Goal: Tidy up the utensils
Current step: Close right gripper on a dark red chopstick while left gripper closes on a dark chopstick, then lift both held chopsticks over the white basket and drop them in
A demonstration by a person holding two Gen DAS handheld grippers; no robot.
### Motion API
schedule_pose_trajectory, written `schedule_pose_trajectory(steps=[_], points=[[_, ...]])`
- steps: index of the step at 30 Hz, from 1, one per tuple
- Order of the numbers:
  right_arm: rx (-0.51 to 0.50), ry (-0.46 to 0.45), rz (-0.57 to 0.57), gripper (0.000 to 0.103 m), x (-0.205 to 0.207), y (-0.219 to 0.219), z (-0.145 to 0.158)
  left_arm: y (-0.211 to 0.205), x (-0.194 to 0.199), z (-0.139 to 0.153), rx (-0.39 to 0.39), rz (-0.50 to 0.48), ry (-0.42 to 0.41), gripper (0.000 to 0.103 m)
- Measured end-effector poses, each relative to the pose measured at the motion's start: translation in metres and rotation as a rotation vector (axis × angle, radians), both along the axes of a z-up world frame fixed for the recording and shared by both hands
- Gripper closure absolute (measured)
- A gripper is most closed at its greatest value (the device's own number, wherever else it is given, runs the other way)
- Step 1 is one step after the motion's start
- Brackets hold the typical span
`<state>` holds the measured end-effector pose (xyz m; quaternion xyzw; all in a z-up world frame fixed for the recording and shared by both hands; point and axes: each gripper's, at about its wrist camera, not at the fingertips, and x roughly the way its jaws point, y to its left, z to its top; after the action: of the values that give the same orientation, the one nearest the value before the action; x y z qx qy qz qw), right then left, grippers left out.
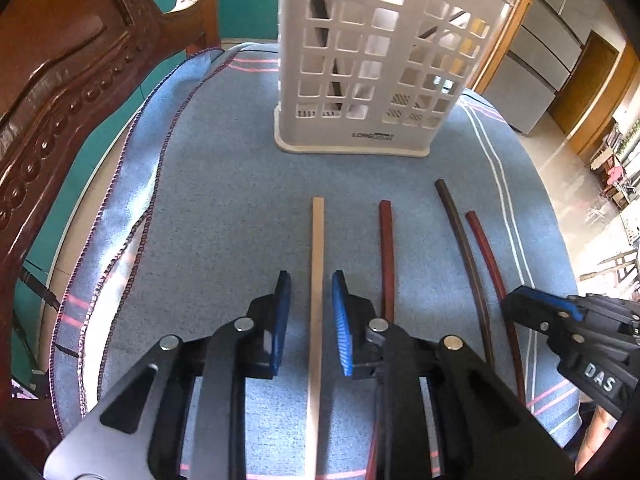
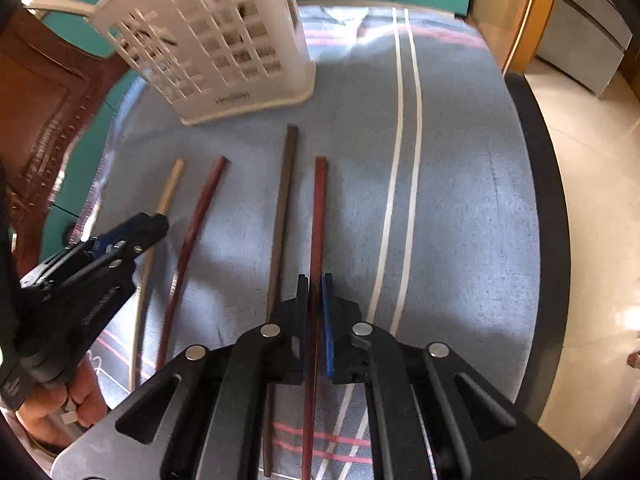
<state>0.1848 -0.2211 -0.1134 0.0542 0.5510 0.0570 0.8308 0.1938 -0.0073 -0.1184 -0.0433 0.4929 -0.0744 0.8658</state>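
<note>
I read "DAS" in white on right gripper (image 1: 516, 300) body. Basket (image 1: 384, 60) had small dark label low on front, too blurry to read. My left gripper (image 1: 311, 300) stood a little apart, pale chopstick (image 1: 317, 280) between blue pads, pads not touching it. My right gripper clenched on far red chopstick (image 2: 319, 216). Other red chopstick (image 2: 200, 224) and dark chopstick (image 2: 284, 200) lay flat on blue cloth (image 1: 224, 208) on table, near basket.

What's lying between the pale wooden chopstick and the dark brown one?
One reddish chopstick lies on the blue cloth between the pale chopstick and the dark brown chopstick, touching neither; both wrist views show it.
</note>
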Motion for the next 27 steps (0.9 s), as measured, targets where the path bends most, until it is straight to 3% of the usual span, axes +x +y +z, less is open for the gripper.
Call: schedule_pose_trajectory(steps=[6,12,18,20,22,27], points=[[-0.056,-0.005,-0.01,0.088,0.007,0.008,-0.013,-0.005,0.007,0.001,0.035,0.01,-0.017,0.081],[-0.168,-0.066,0.001,0.088,0.011,0.024,-0.014,-0.009,0.007,0.0,0.087,0.005,-0.043,0.08],[-0.152,-0.069,-0.006,0.088,0.01,0.022,-0.013,-0.018,0.012,0.004,0.109,0.002,-0.046,0.077],[-0.142,-0.07,-0.011,0.096,0.014,0.022,-0.015,-0.02,0.015,0.004,0.106,0.001,-0.043,0.077],[-0.124,-0.073,-0.016,0.096,0.018,0.019,-0.015,-0.02,0.015,0.005,0.101,0.0,-0.042,0.094],[-0.077,-0.106,-0.024,0.097,0.016,0.013,-0.007,-0.019,0.007,0.015,0.053,-0.012,-0.063,0.096]])
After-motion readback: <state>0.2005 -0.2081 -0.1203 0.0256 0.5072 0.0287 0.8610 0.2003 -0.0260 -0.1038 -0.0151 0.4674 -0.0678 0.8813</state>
